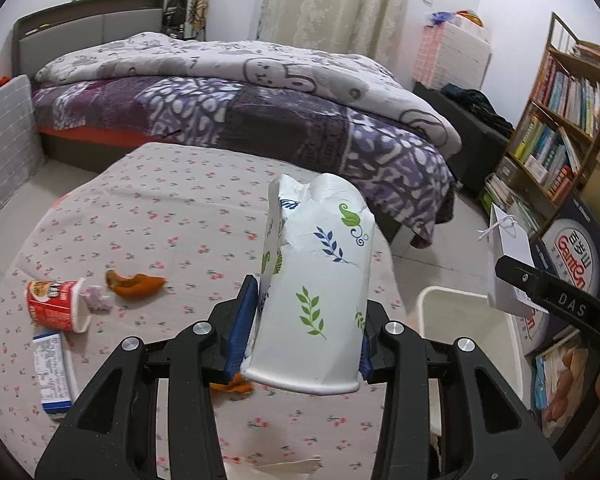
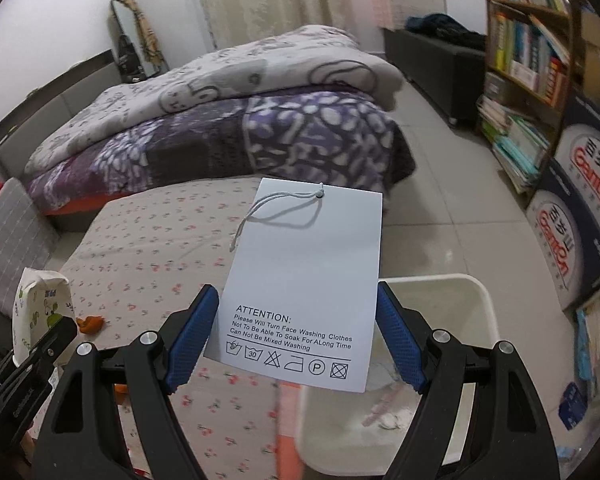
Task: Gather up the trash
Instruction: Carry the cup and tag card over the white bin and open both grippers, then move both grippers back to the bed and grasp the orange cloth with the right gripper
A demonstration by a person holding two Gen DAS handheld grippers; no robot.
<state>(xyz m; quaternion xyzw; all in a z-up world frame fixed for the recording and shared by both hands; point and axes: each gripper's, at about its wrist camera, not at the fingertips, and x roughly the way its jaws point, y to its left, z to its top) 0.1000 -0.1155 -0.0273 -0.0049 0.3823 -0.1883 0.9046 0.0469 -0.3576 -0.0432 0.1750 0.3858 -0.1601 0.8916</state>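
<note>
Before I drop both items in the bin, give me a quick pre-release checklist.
1. Left gripper clamped on crushed paper cup: ok.
2. Right gripper holding clothing tag by its edges: ok.
3. Trash bin open, room inside: ok.
4. Tag over the bin: only partly, not ok.
5. Cup over the bin: beside it, over the table, not ok.
6. Noodle cup, orange peel, blue-white packet left on table: not ok.

White paper cup (image 1: 316, 300) — green-and-blue leaves
</note>
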